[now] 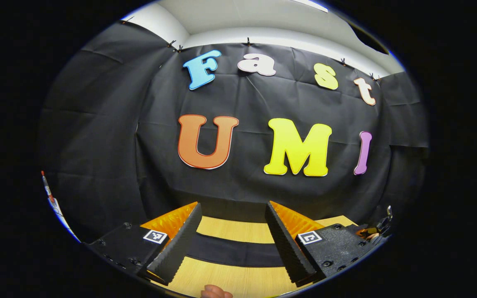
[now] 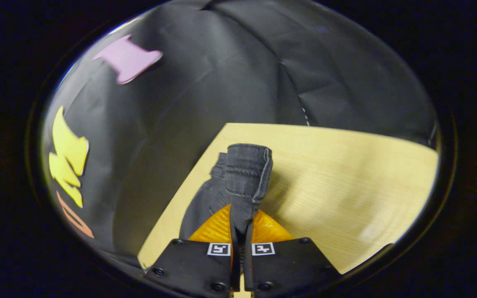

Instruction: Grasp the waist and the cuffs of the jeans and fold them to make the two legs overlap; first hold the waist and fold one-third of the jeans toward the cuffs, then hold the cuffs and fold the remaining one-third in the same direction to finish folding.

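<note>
- Right gripper (image 2: 239, 225): fingers clamped on dark jeans (image 2: 244, 174), hem end lifted w/ rest trailing onto wooden counter (image 2: 346, 174).
- Left gripper (image 1: 232, 244): fingers spread wide, nothing between, above counter nr the wall.

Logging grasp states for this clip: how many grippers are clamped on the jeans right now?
1. The right gripper is shut on a bunched hem of the jeans, lifted above the table. The left gripper is open, holding nothing.

Pale wooden table (image 2: 346, 174) fills the lower right of the right gripper view — dark jeans (image 2: 205, 198) rest on it, lower centre
</note>
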Action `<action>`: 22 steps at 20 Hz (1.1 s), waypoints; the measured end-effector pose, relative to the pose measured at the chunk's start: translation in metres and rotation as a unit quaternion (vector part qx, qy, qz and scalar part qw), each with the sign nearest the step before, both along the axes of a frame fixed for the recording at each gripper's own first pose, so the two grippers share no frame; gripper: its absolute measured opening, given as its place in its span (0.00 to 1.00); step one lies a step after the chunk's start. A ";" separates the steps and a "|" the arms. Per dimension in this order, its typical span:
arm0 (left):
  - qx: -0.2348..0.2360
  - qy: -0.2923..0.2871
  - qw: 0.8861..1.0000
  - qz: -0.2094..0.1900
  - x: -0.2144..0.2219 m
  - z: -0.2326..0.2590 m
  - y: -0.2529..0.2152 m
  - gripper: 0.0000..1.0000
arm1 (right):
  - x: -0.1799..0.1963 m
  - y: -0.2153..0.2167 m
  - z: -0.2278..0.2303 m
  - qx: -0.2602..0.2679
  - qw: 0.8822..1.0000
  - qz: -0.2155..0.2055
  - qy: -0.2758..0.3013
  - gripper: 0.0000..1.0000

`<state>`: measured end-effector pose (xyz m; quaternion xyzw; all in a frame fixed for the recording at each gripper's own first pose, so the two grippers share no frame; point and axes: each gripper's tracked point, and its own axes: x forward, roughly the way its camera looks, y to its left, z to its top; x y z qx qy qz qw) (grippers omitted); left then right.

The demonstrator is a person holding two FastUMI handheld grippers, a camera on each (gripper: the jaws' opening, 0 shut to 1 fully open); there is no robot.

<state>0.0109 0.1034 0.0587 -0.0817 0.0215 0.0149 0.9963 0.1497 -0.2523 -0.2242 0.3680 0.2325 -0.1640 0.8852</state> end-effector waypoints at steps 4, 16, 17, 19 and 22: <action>-0.010 0.000 1.000 -0.001 -0.001 -0.004 0.009 0.98 | 0.009 0.045 0.049 -0.158 0.983 0.091 -0.024 0.04; -0.013 0.032 0.999 0.036 -0.022 -0.036 0.052 0.98 | -0.007 0.127 0.082 -0.354 0.875 0.316 -0.091 0.00; -0.010 0.036 0.998 0.040 -0.024 -0.040 0.056 0.99 | -0.010 0.131 0.080 -0.368 0.860 0.340 -0.098 0.04; -0.001 0.042 0.998 0.050 -0.031 -0.043 0.063 0.98 | -0.023 0.136 0.079 -0.389 0.826 0.393 -0.107 0.04; 0.019 0.049 0.997 0.064 -0.039 -0.050 0.075 0.98 | -0.030 0.119 0.070 -0.434 0.781 0.442 -0.074 0.04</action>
